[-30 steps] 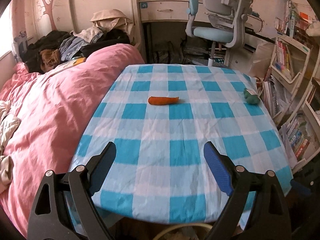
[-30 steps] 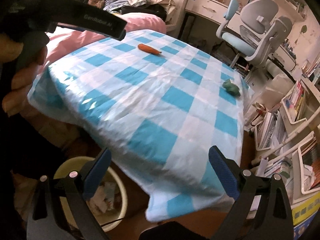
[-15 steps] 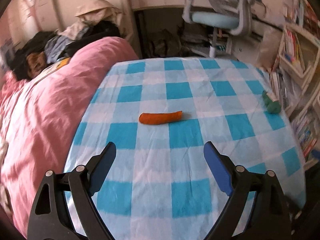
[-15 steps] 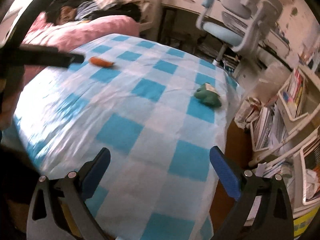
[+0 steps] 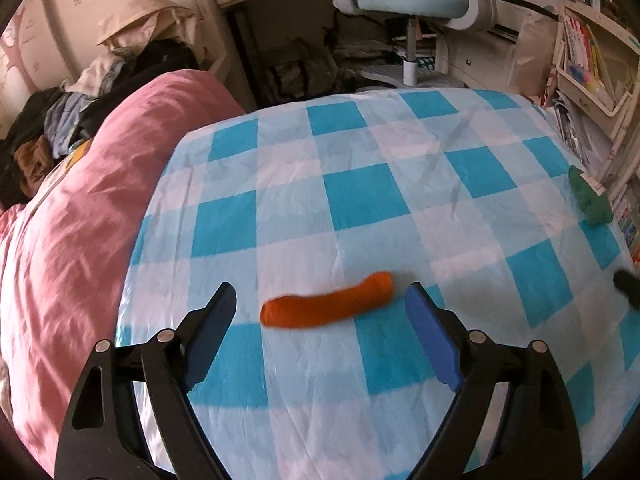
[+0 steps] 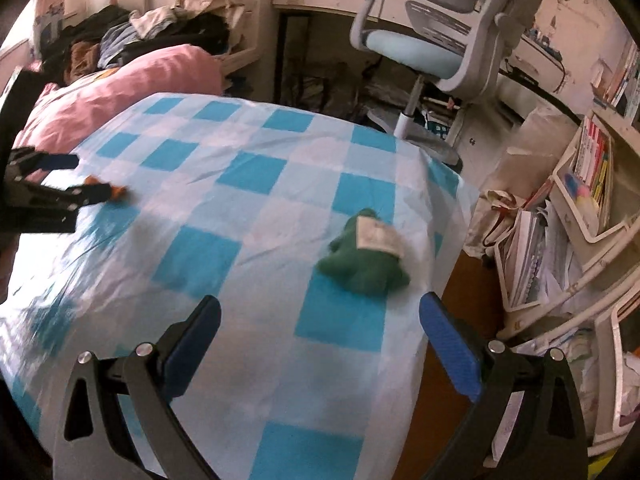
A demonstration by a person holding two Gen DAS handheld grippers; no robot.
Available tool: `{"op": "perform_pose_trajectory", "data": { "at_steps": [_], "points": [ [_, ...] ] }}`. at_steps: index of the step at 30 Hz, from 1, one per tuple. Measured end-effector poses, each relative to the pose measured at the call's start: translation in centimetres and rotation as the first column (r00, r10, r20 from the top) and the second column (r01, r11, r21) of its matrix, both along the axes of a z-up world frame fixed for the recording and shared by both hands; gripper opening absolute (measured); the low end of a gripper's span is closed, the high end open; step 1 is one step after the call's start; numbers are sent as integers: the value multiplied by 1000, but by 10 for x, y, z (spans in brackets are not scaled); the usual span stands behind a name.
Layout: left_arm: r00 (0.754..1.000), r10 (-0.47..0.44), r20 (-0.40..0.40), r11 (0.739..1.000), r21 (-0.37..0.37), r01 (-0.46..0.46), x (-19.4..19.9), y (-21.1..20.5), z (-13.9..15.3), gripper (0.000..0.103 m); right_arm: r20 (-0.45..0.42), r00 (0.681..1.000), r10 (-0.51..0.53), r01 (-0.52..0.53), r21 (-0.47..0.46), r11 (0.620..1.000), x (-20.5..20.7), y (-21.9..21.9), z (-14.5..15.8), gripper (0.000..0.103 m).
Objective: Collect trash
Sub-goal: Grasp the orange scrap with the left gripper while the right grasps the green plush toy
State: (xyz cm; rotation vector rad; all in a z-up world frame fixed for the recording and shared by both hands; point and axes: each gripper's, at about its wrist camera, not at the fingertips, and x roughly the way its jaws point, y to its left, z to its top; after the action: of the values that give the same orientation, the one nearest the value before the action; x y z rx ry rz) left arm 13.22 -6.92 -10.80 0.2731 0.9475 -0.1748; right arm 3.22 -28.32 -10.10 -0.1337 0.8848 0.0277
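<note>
An orange sausage-shaped piece of trash (image 5: 328,309) lies on the blue-and-white checked tablecloth (image 5: 360,200). My left gripper (image 5: 320,308) is open, its fingers on either side of the orange piece and just short of it. A crumpled green piece with a white label (image 6: 366,258) lies near the table's right edge; it also shows in the left wrist view (image 5: 590,200). My right gripper (image 6: 320,316) is open and empty, a little short of the green piece. The left gripper (image 6: 60,192) shows in the right wrist view, partly hiding the orange piece (image 6: 116,191).
A pink duvet (image 5: 80,220) lies left of the table with a clothes pile (image 5: 100,92) behind. An office chair (image 6: 440,40) and desk stand beyond the far edge. White shelves with books (image 6: 592,184) crowd the right side.
Both grippers have moved forward over the table. The left has closed in on the orange piece, the right on the green piece. The bin under the table has left the right view.
</note>
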Motion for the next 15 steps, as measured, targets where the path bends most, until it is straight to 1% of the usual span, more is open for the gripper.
{"op": "perform_pose_trajectory", "data": {
  "at_steps": [4, 6, 12, 14, 15],
  "points": [
    [1000, -24, -15, 1000, -5, 24, 14, 4, -5, 80, 11, 1000, -6, 6, 9, 1000, 16, -8, -2, 95],
    [998, -61, -28, 998, -11, 60, 19, 7, -8, 80, 11, 1000, -11, 11, 17, 1000, 23, -11, -4, 95],
    [983, -180, -26, 984, -14, 179, 15, 12, -10, 80, 6, 1000, -10, 9, 36, 999, 40, -17, -10, 95],
    [979, -200, -34, 980, -26, 199, 15, 14, -12, 80, 2, 1000, -11, 11, 46, 999, 44, -18, -11, 95],
    [978, -204, -43, 979, -21, 203, 15, 14, -15, 80, -1, 1000, -10, 10, 54, 998, 46, -19, -11, 95]
  ]
}}
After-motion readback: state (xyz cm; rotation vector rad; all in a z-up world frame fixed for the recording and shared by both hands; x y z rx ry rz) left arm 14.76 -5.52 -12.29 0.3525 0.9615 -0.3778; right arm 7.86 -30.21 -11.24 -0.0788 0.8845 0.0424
